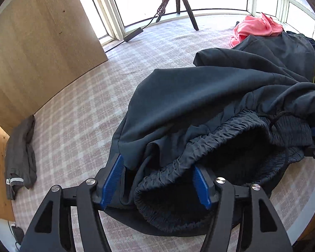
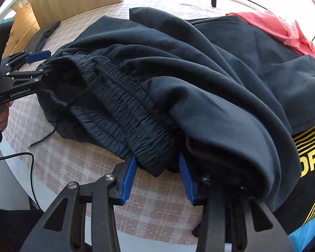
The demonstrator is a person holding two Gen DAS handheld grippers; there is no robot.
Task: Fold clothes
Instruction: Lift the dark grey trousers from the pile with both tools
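Two handheld grippers are working opposite ends of the same elastic waistband on a pair of black, lightweight drawstring trousers (image 1: 199, 105) that lie heaped on a round table covered by a pink-and-white checked cloth (image 1: 77, 113). The left gripper (image 1: 157, 180) has its blue-padded fingers (image 1: 112, 181) spread wide, with the gathered waistband (image 1: 199, 147) bunched between them; the cloth sits in the gap, but the pads do not look pressed onto it, so I judge this as lining up a grip rather than holding. The right gripper (image 2: 157, 178) stands the same way at the far end of the band: fingers well apart, the ruched edge just reaching in between them.

Taking both ends of the waistband makes sense, since lifting there would let the legs hang and the garment be shaken flat before folding.

Behind the trousers lie a crumpled coral-pink garment (image 1: 256, 27) and a black jersey with yellow stripes and lettering (image 2: 308, 153), seemingly waiting their turn. A small grey folded piece (image 1: 21, 157) rests at the table's edge, well apart, near a pale wooden panel (image 1: 37, 48).
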